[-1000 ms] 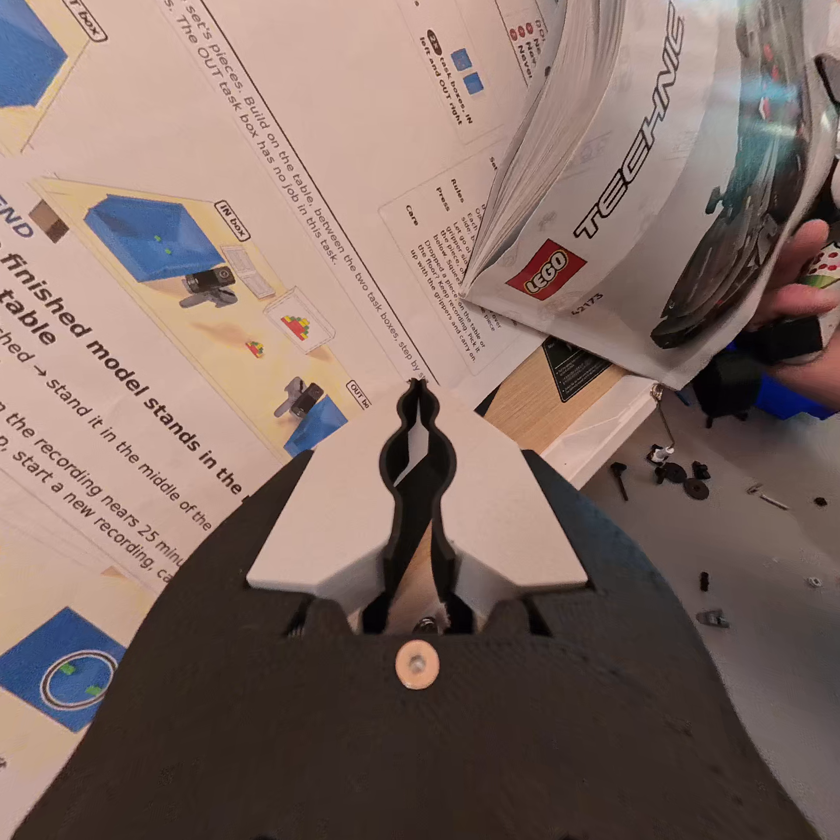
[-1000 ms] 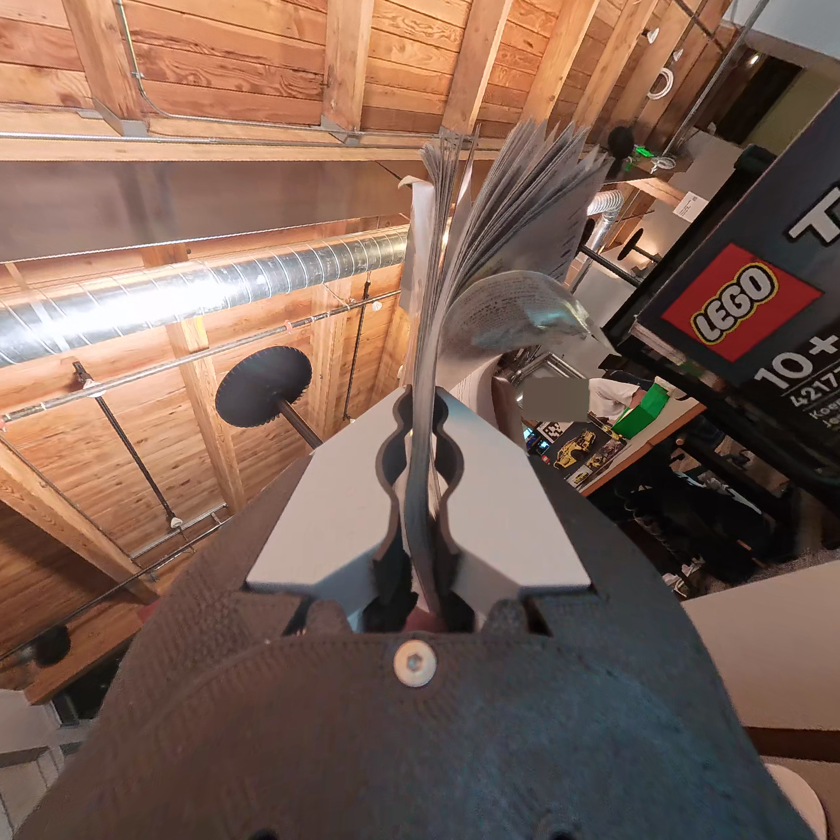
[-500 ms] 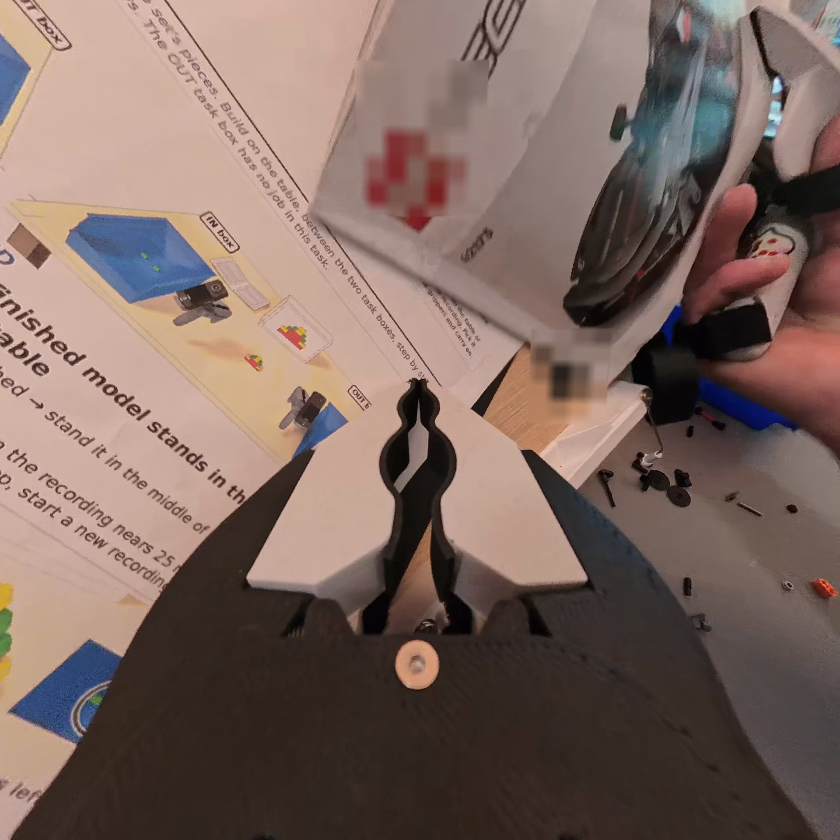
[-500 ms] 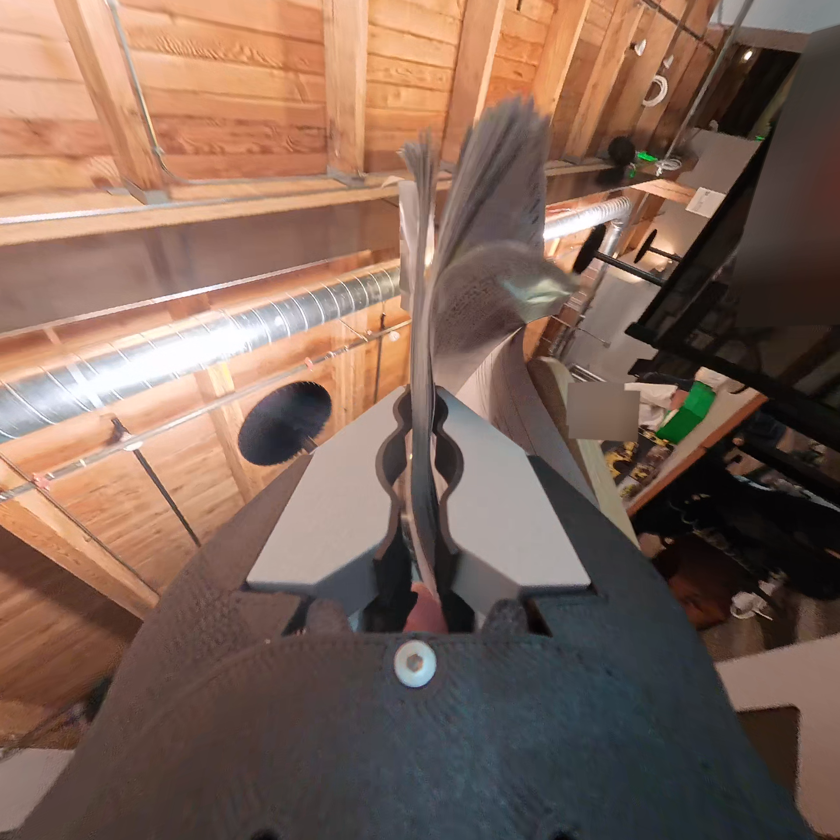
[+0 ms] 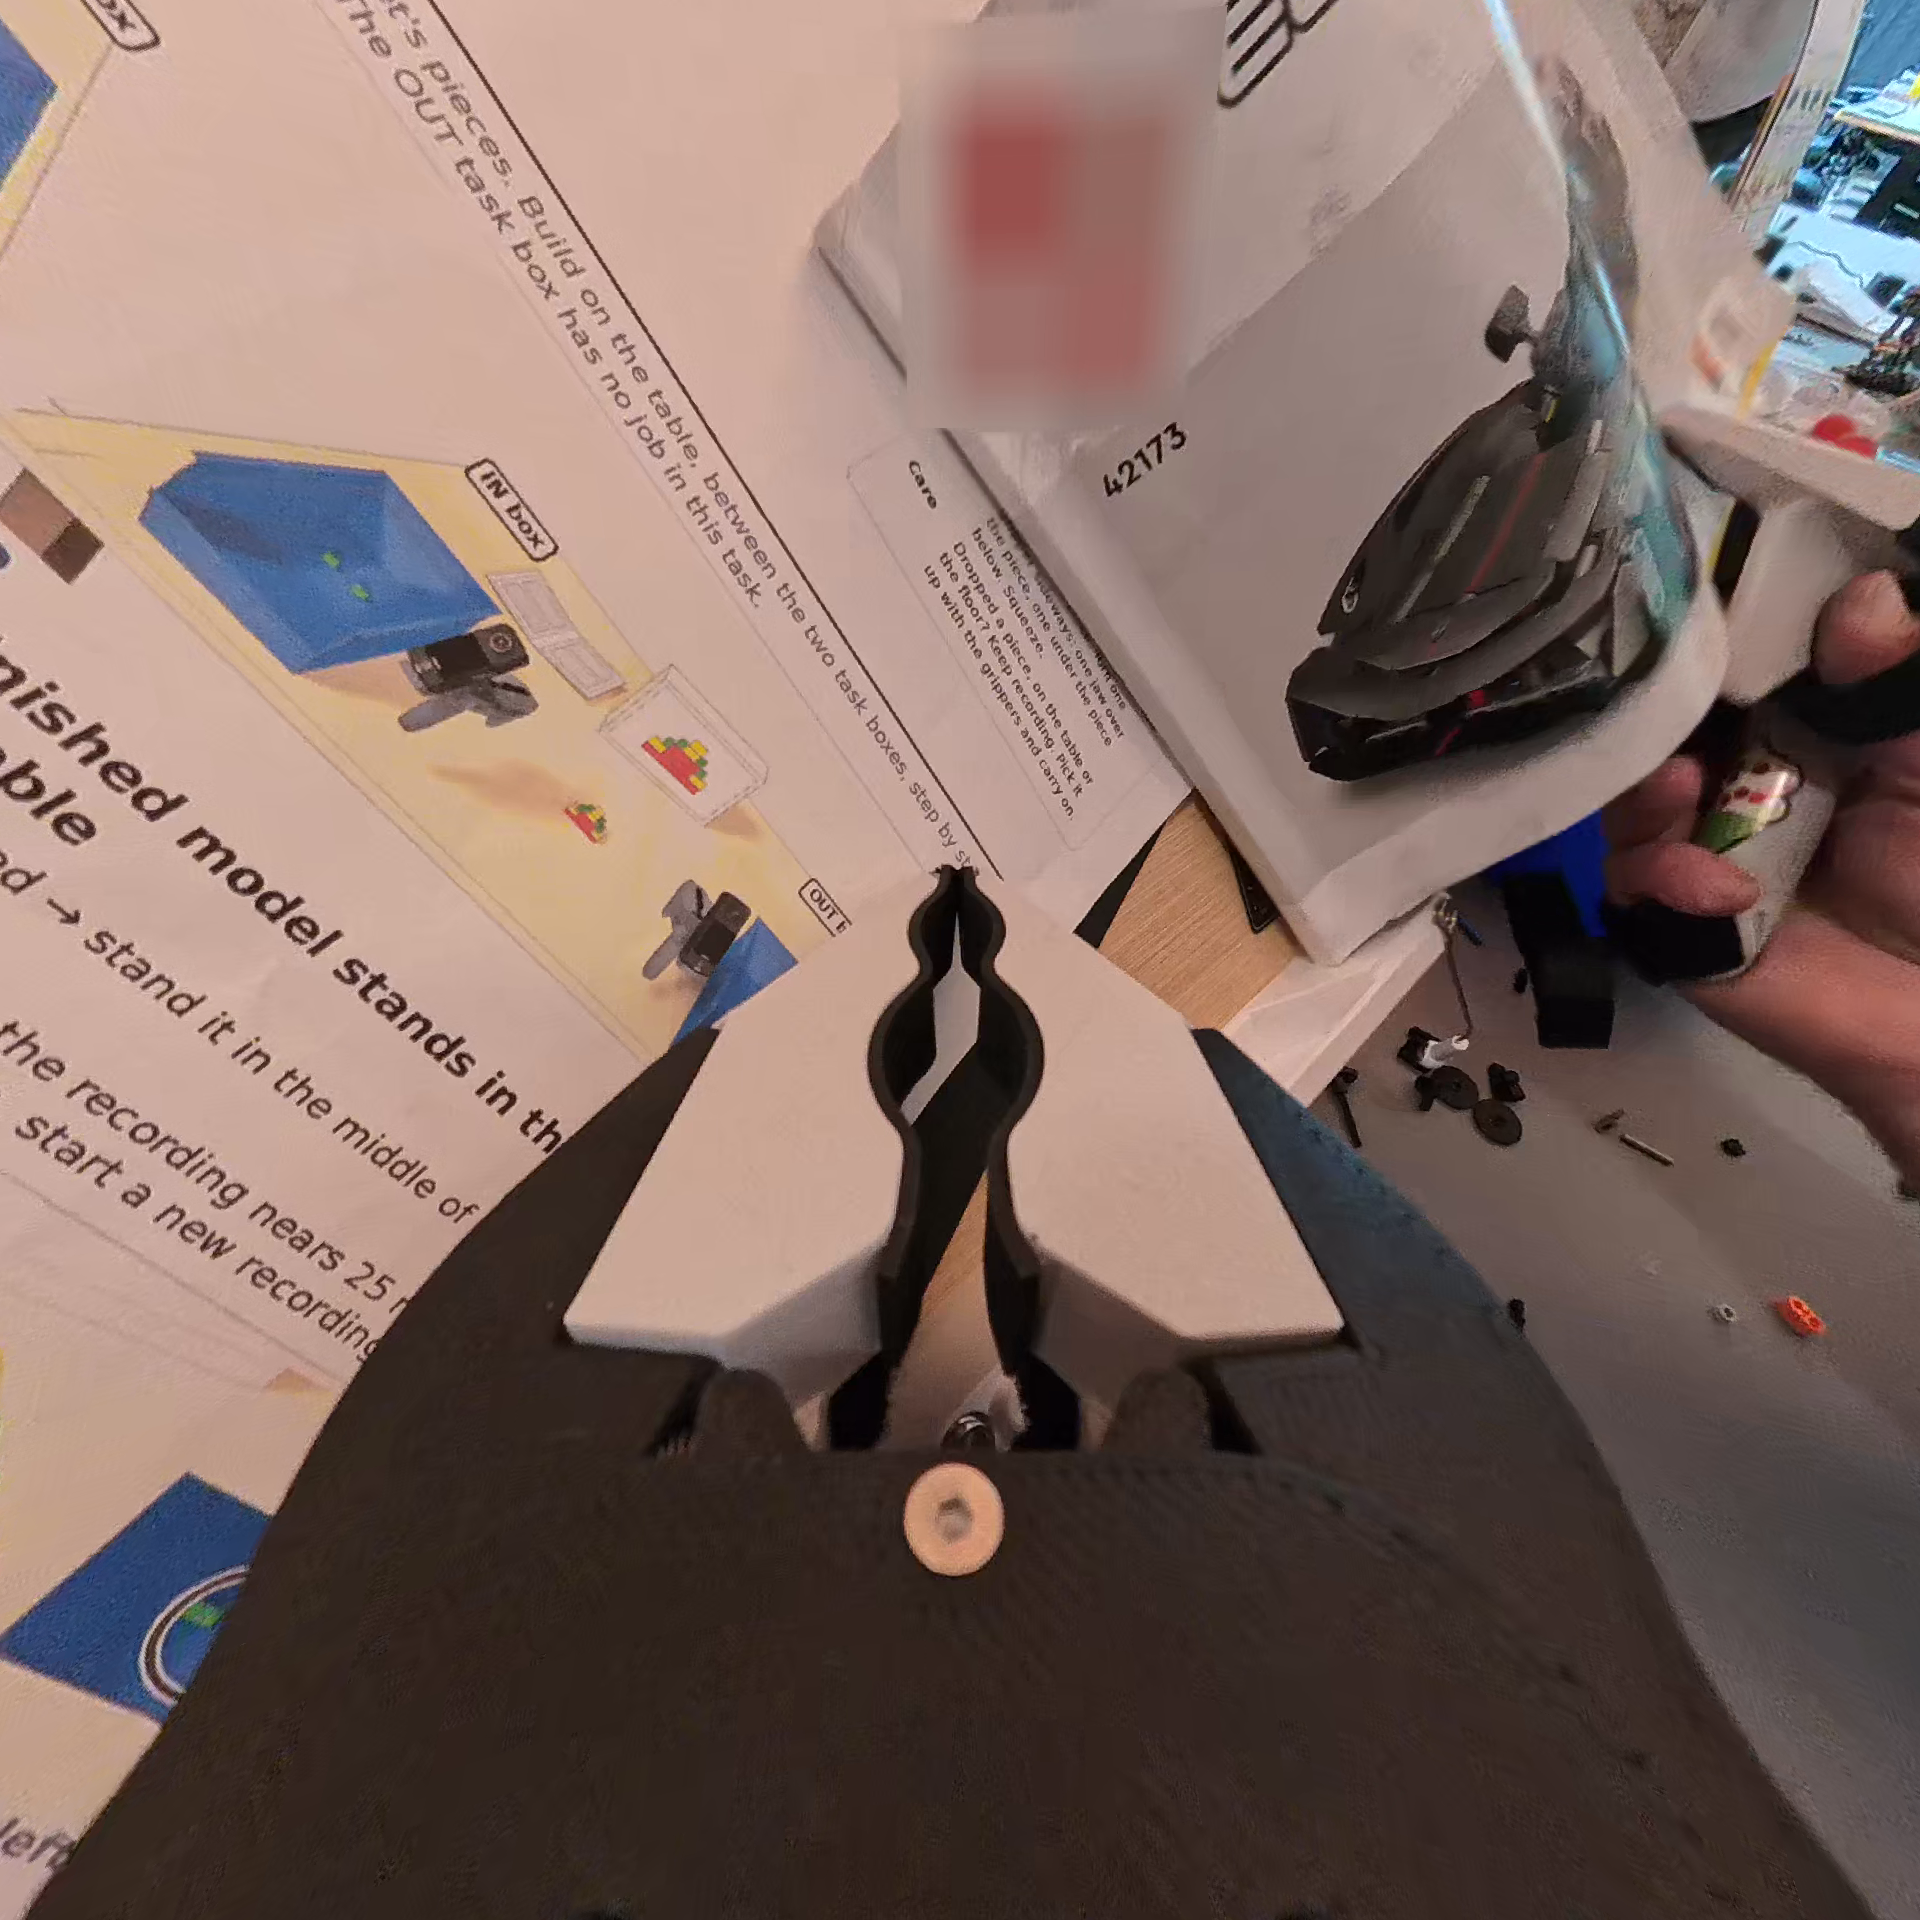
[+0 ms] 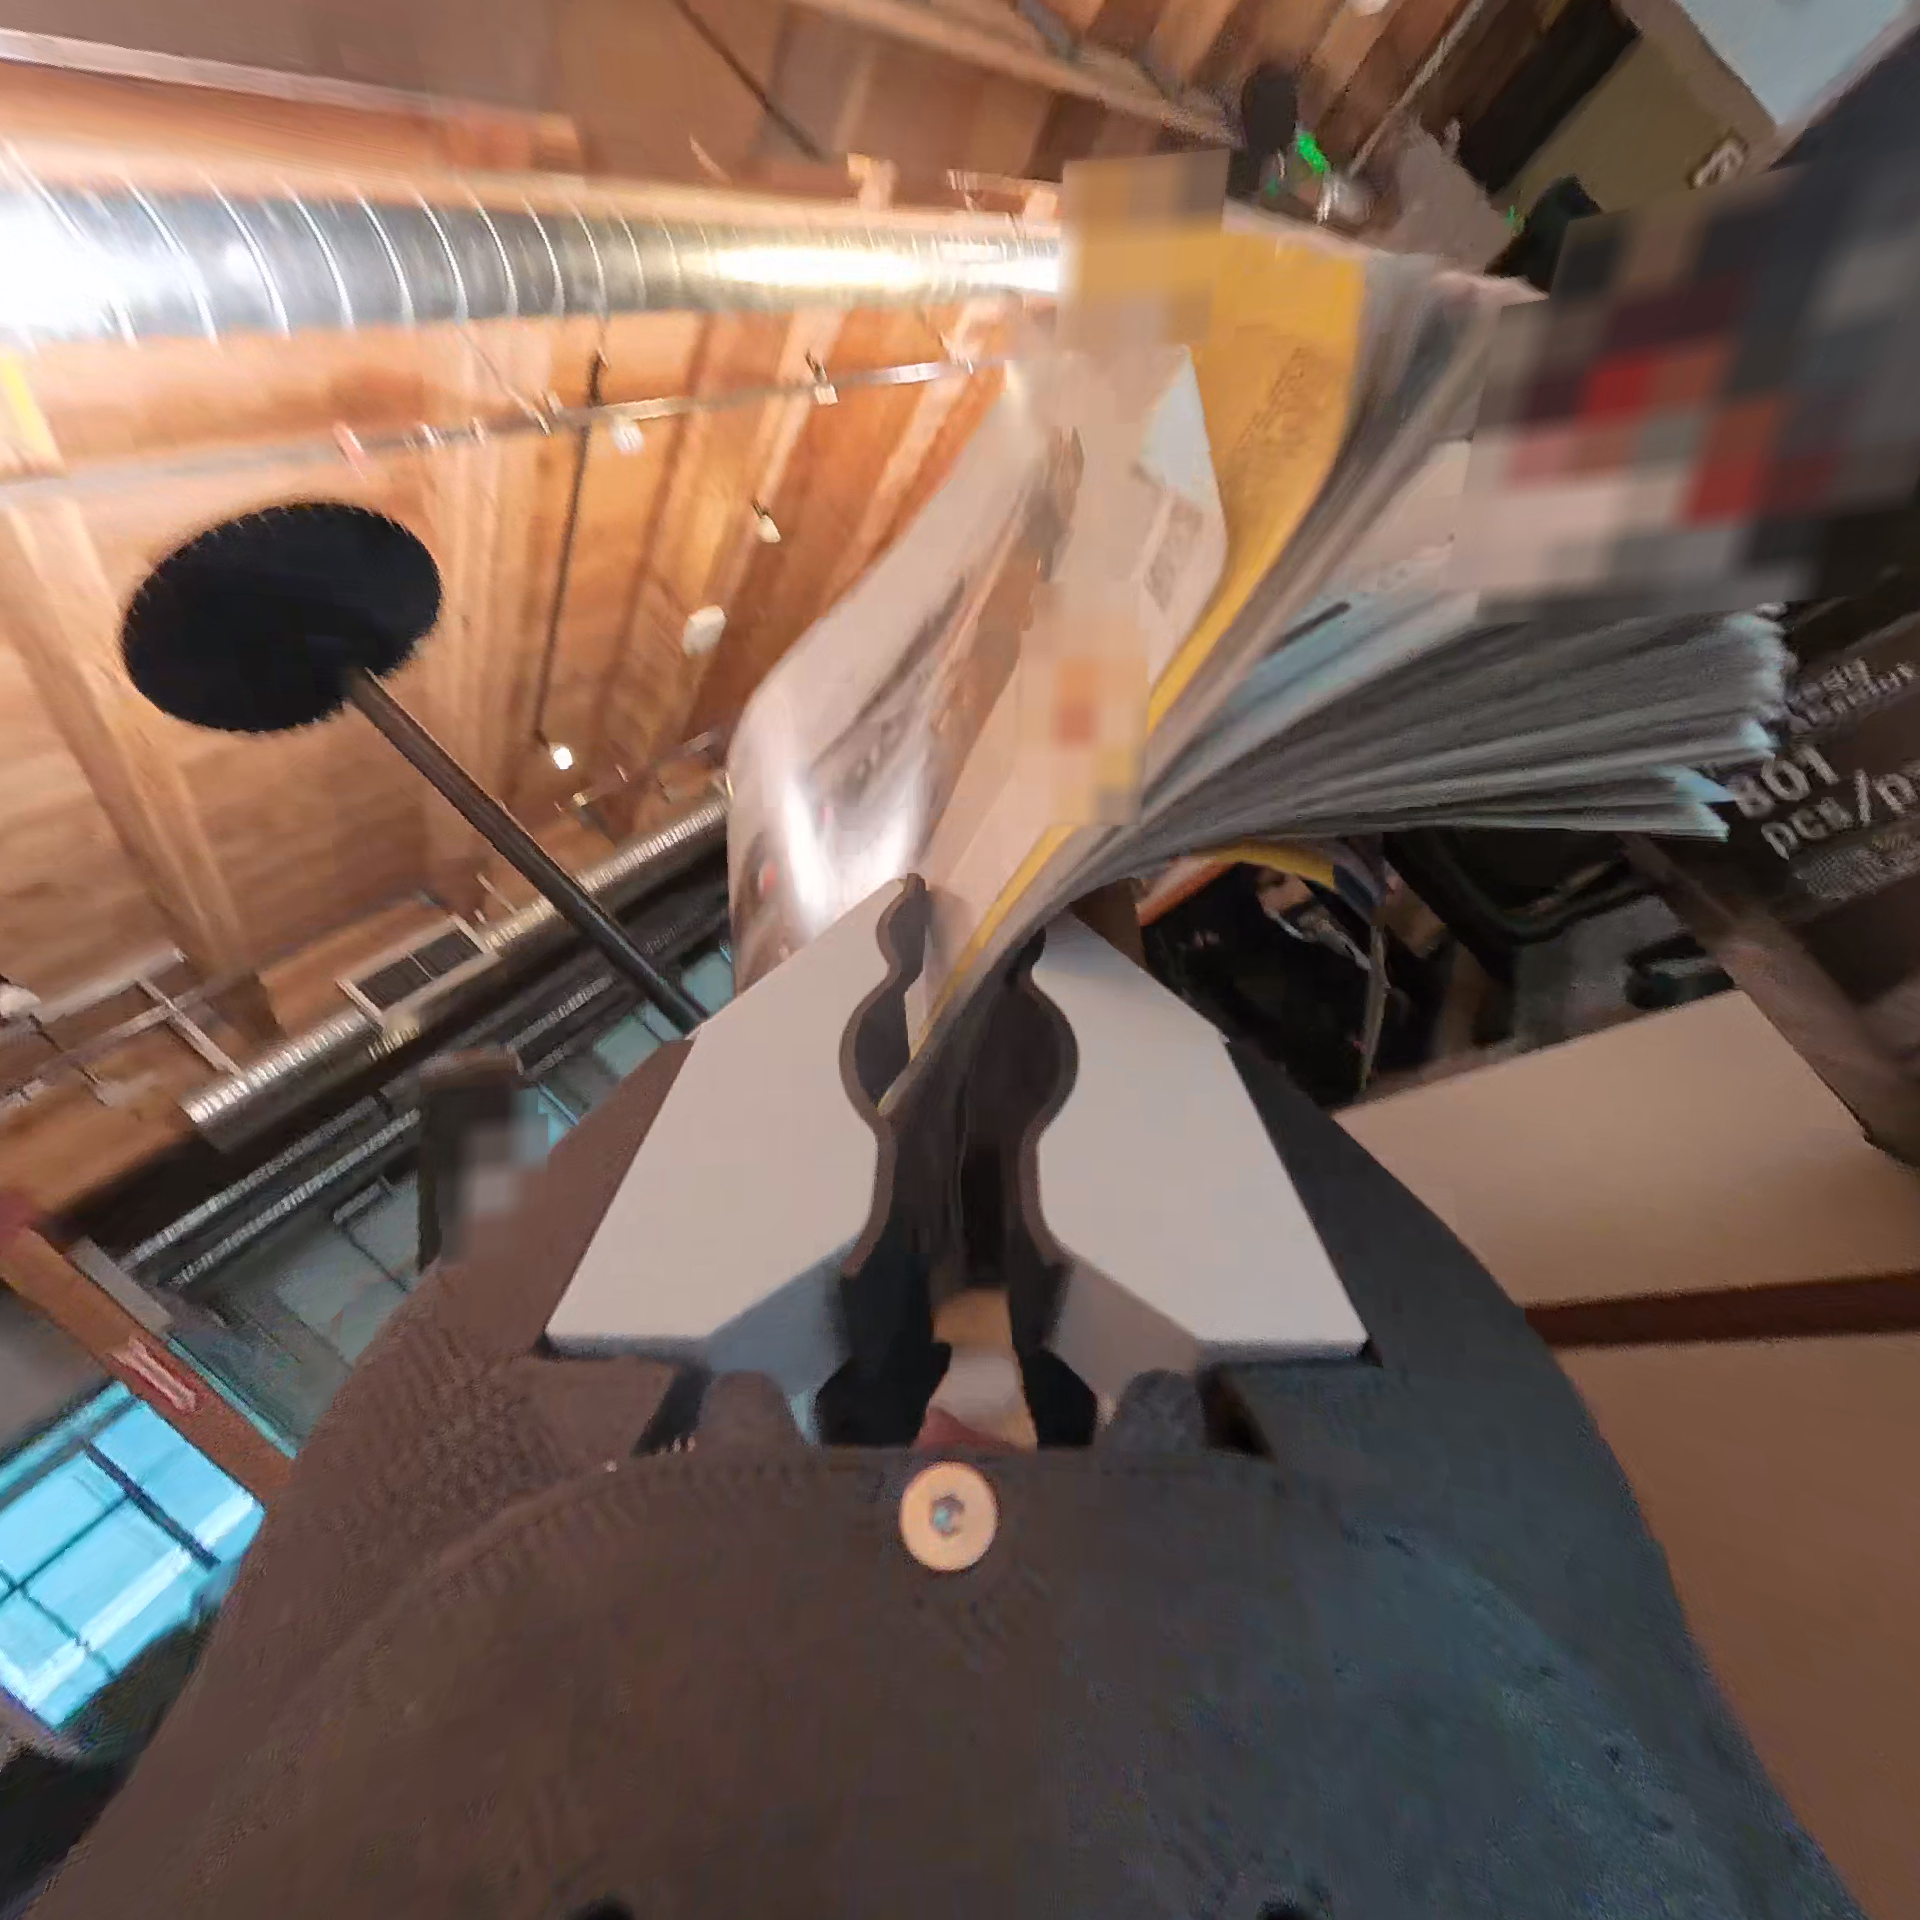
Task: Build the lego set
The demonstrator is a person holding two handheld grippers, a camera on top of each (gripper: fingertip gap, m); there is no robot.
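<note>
My left gripper [image 5: 956, 881] is shut and empty, hovering over a printed instruction sheet [image 5: 343, 343] on the table. The Lego instruction booklet [image 5: 1340, 540], with a black car on its cover, hangs at the upper right of the left wrist view. My right gripper [image 5: 1756, 582], held by a hand [image 5: 1829, 894], grips it there. In the right wrist view my right gripper [image 6: 971, 925] points up toward the ceiling and is shut on the booklet [image 6: 1247, 665], whose pages fan out to the right. Small loose Lego pieces [image 5: 1455, 1091] lie on the grey surface.
The table's light edge [image 5: 1340, 997] runs beside the sheet, with wood grain [image 5: 1174, 914] next to it. An orange piece [image 5: 1800, 1314] lies at the right. A black Lego box [image 6: 1849, 790] and a tan surface [image 6: 1662, 1164] stand at the right. Wooden ceiling beams and a metal duct [image 6: 520, 260] are overhead. Across from one pair of fingers to the other is roughly 25 cm.
The right gripper has swung and tilted with the booklet, whose pages now flop and fan to the right. In the left view the booklet has shifted right and its cover faces me more flatly.
</note>
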